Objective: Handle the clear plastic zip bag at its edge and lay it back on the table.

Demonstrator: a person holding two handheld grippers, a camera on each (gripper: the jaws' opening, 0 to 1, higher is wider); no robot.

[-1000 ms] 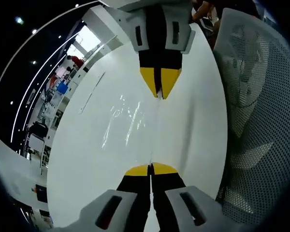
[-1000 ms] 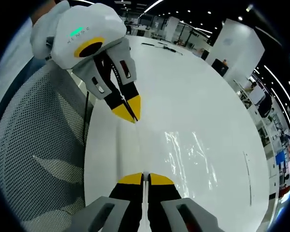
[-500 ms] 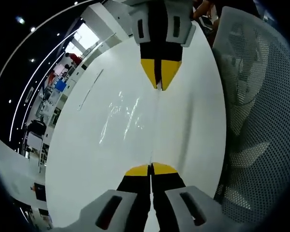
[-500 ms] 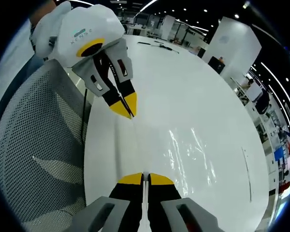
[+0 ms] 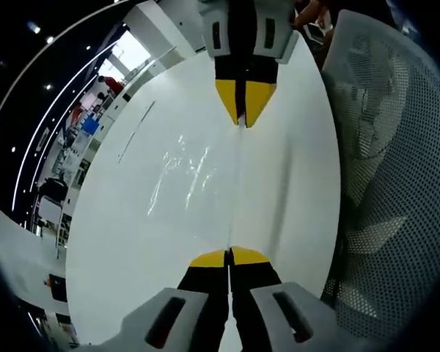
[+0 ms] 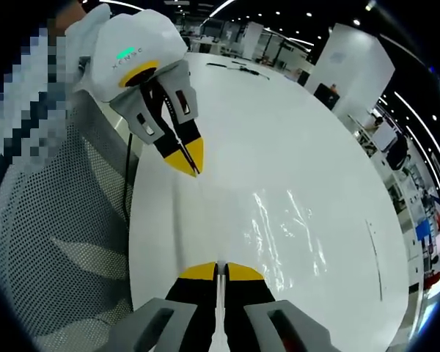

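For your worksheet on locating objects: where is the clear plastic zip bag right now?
The clear plastic zip bag is stretched over the white table, its near edge pinched between the left gripper and the right gripper, beside the white mesh chair.

You had broad bare white table (image 5: 132,220) beyond the clear plastic zip bag (image 5: 198,176), with room there for a gripper to pass. The bag's edge was stretched tight between your left gripper (image 5: 228,258) and your right gripper (image 5: 243,121), barring the straight path between them. A white mesh chair (image 5: 389,183) stood right against the table's near edge, crowding that side. A thin dark line (image 6: 374,257) lay far out on the tabletop.
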